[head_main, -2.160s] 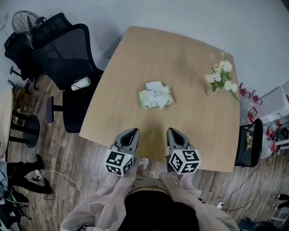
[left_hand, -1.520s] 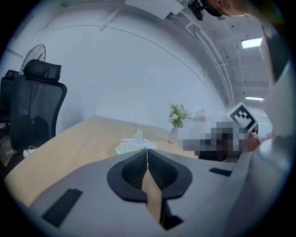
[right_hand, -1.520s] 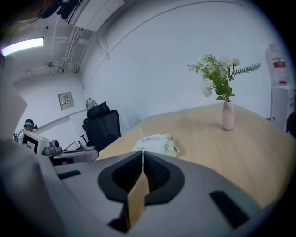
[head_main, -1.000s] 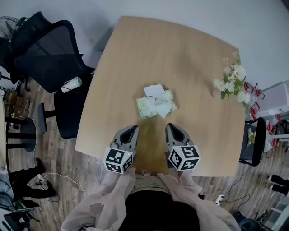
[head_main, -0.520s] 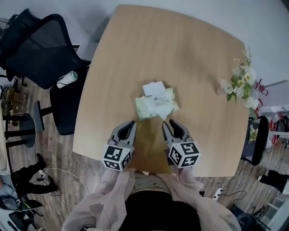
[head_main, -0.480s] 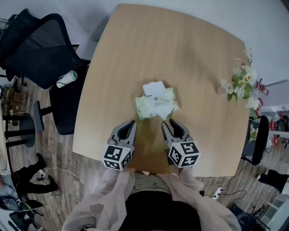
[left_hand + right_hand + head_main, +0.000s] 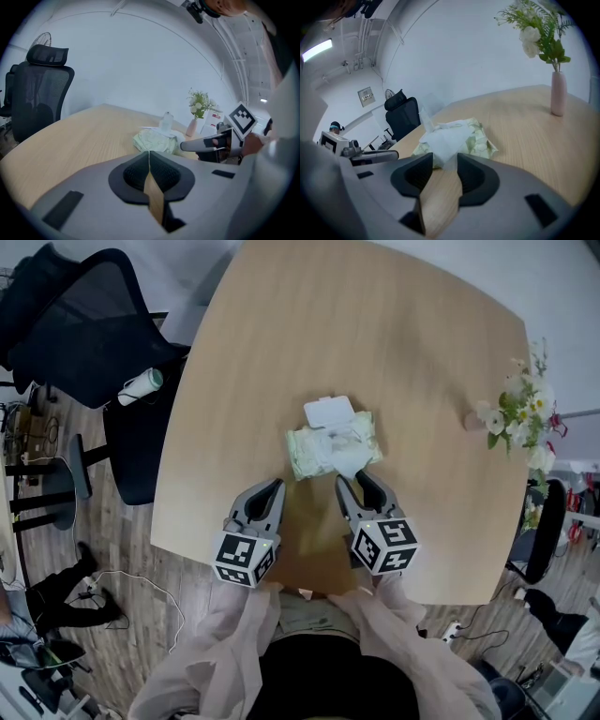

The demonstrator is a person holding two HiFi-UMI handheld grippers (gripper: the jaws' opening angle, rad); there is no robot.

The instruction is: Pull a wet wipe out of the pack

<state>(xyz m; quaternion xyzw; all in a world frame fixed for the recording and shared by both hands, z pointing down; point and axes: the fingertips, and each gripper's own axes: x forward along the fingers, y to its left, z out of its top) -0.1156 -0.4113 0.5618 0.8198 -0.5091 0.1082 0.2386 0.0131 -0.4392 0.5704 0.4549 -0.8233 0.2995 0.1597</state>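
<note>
A pale green wet wipe pack lies mid-table on the wooden table, its white lid flipped open at the far side. A white wipe sticks out of the top and droops toward me. My right gripper stands just short of the pack; its jaws have just been opening and are open. In the right gripper view the wipe has its corner reaching the gap at the tips of my right gripper, with no pad pressing it. My left gripper is shut, empty, short of the pack's left end.
A pink vase of white flowers stands near the table's right edge. A black office chair with a white roll on its seat sits off the table's left side. The table's near edge runs under both grippers.
Both grippers have moved forward and down toward the pack. The right jaws went from shut to open. The pack and its wipe lie as before.
</note>
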